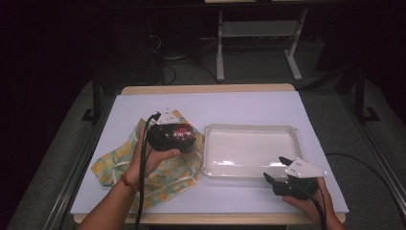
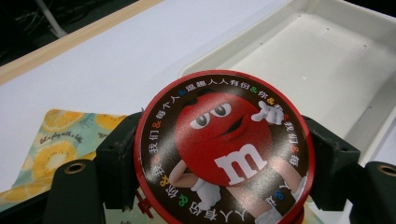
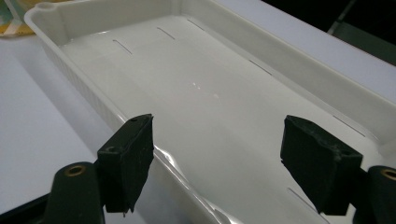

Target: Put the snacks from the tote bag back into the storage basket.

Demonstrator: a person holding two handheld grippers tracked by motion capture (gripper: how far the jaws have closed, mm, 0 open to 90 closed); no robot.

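Note:
A round red candy tin (image 2: 224, 147) with a red cartoon figure on its lid sits between the jaws of my left gripper (image 2: 224, 163), which is shut on it. In the high view the left gripper (image 1: 184, 136) holds the tin (image 1: 182, 132) above a yellow-and-green fruit-print cloth (image 1: 119, 160), just left of a white plastic tray (image 1: 287, 132). The tray (image 3: 74, 21) lies empty. My right gripper (image 1: 276, 168) is open at the tray's near right corner, its jaws spread over the tray's near rim (image 3: 187, 179) with nothing between them.
The white table top (image 1: 215, 103) has a wooden edge (image 1: 206, 88) at the far side. Beyond it are a metal stand (image 1: 220, 43) and cables on the floor. The cloth (image 2: 60, 144) spreads left of the tray.

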